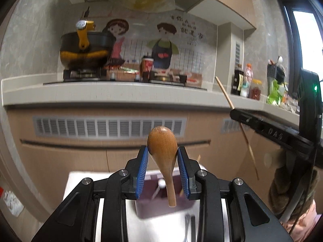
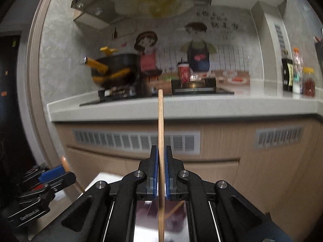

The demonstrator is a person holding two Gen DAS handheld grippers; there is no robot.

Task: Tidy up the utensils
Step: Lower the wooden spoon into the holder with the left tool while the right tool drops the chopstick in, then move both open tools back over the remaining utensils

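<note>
My left gripper [image 1: 162,151] is shut on a brown wooden spoon [image 1: 163,151], bowl up, handle hanging down between the blue pads. My right gripper [image 2: 161,155] is shut on a single wooden chopstick [image 2: 160,125] that stands upright, its top end level with the counter edge. In the left wrist view the right gripper [image 1: 234,111] shows at the right, gripping the slanted chopstick [image 1: 226,94]. At the lower left of the right wrist view sits the left gripper [image 2: 60,171]. Below both, a dark maroon utensil box [image 1: 161,203] with several utensils rests on a white table [image 1: 80,181].
Ahead runs a grey kitchen counter [image 1: 101,94] with a stove, a black and yellow pot [image 1: 84,46] and a red cup [image 1: 147,66]. Bottles and jars [image 1: 244,80] crowd its right end. Beige cabinet fronts with vent grilles [image 1: 109,125] lie below.
</note>
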